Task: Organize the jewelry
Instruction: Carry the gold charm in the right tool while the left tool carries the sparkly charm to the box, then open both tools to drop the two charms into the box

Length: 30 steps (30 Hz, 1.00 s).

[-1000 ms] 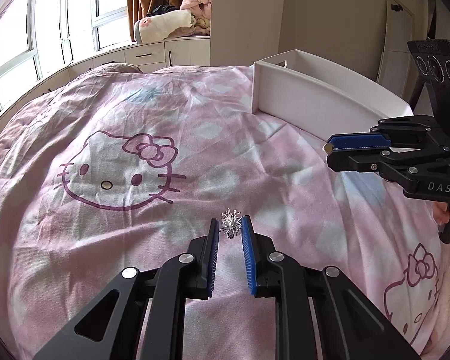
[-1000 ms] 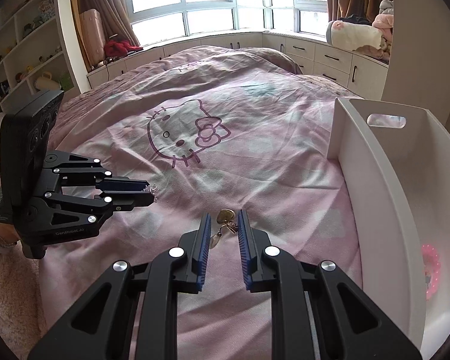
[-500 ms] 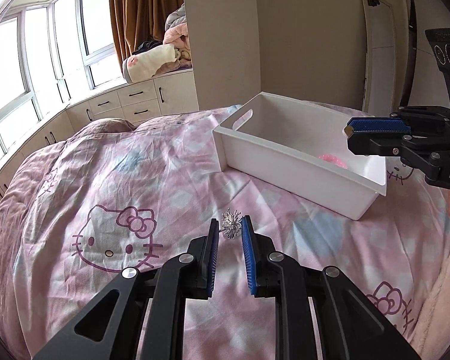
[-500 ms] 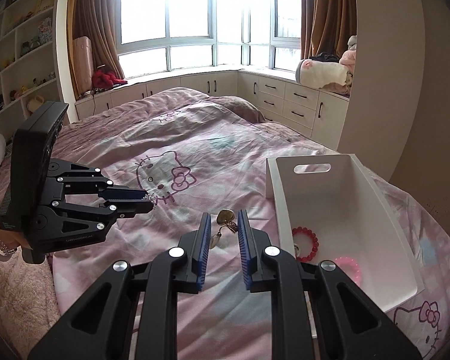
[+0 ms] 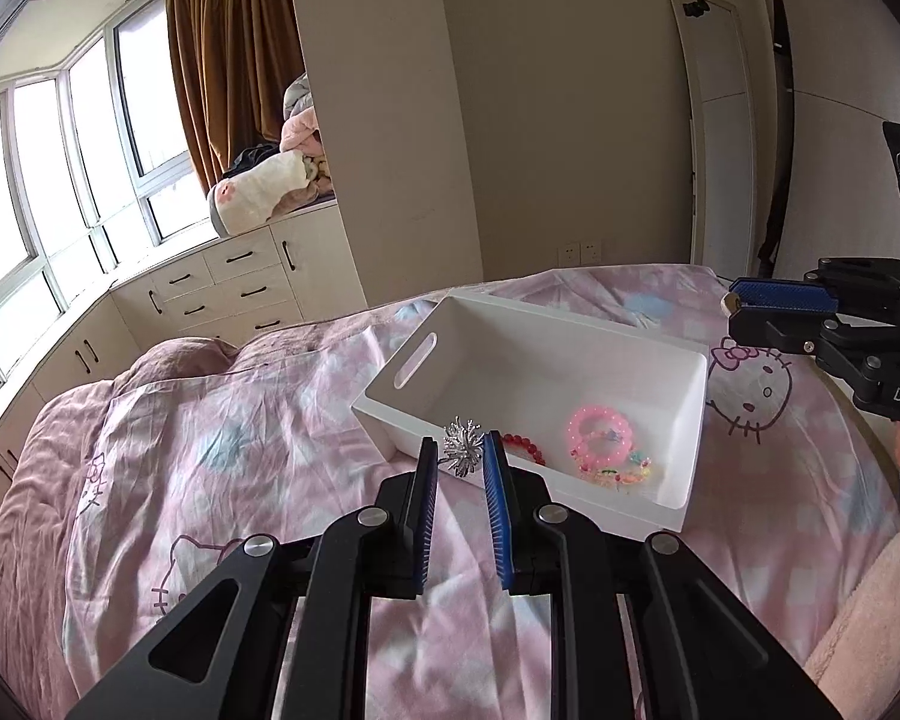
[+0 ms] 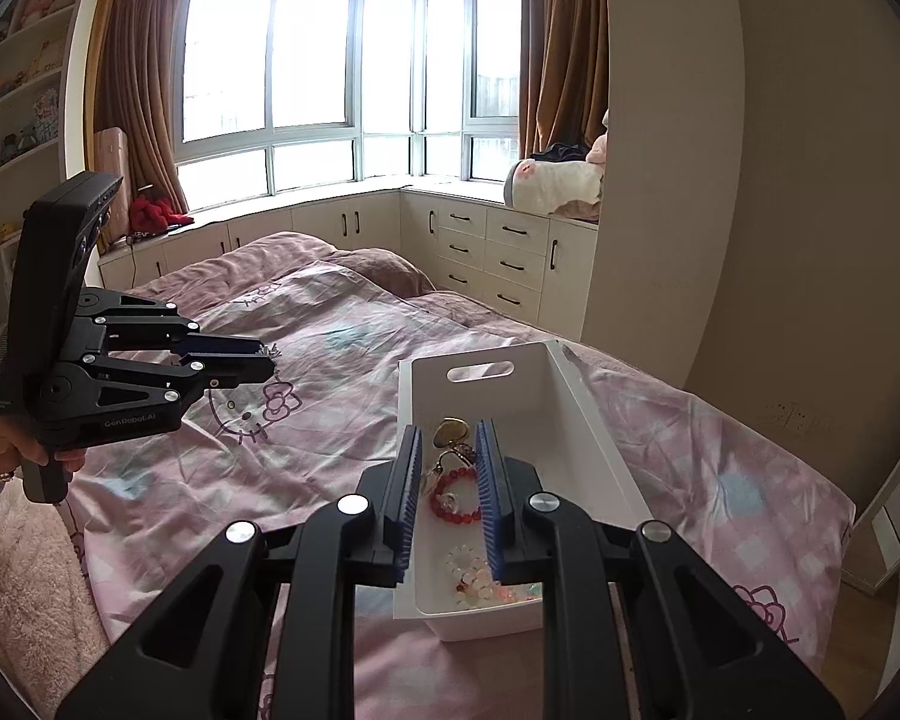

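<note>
Both raised over bin (image 6: pixel 594 450) | left hand-held gripper (image 5: pixel 461 457) pinching brooch (image 5: pixel 463 453) | GenRobot.AI

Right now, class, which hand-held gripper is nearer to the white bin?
Right. The right hand-held gripper hangs directly over the bin, holding a gold pendant. The left hand-held gripper is beside the bin's near wall, holding a silver brooch.

The right gripper (image 6: pixel 447 450) hides part of the red bead bracelet (image 6: pixel 453 495).
</note>
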{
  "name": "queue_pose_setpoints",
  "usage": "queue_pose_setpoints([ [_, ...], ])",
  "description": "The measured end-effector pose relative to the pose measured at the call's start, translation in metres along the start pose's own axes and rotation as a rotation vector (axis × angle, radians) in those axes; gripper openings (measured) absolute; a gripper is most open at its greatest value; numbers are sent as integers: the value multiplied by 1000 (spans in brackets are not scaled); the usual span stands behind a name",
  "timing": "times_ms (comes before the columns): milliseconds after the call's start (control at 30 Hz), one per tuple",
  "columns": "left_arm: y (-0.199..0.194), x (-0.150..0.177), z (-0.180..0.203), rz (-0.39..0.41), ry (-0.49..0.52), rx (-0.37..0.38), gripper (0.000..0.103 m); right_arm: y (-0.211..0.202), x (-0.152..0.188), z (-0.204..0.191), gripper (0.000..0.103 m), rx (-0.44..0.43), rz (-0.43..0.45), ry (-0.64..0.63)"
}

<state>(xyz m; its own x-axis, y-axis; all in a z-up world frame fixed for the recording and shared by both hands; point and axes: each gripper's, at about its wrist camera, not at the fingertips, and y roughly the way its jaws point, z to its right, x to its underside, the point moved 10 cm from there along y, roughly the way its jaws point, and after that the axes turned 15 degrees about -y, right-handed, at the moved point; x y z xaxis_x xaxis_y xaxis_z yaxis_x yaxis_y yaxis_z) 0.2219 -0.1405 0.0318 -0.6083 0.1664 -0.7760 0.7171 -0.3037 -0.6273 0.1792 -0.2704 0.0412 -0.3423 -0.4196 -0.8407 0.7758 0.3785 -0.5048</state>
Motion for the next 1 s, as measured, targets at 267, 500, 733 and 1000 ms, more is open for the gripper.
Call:
queue_pose_setpoints([
  [267, 58, -19, 45, -53, 18, 52, 21, 20, 26, 25, 19, 7, -57, 48],
  [500, 109, -12, 64, -106, 15, 46, 21, 42, 51, 40, 19, -18, -105, 91],
  [733, 144, 4, 61, -138, 2, 19, 30, 70, 69, 47, 20, -30, -154, 96],
  [1000, 142, 1, 47, -75, -103, 8, 82, 74, 72, 50, 58, 5, -136, 88],
])
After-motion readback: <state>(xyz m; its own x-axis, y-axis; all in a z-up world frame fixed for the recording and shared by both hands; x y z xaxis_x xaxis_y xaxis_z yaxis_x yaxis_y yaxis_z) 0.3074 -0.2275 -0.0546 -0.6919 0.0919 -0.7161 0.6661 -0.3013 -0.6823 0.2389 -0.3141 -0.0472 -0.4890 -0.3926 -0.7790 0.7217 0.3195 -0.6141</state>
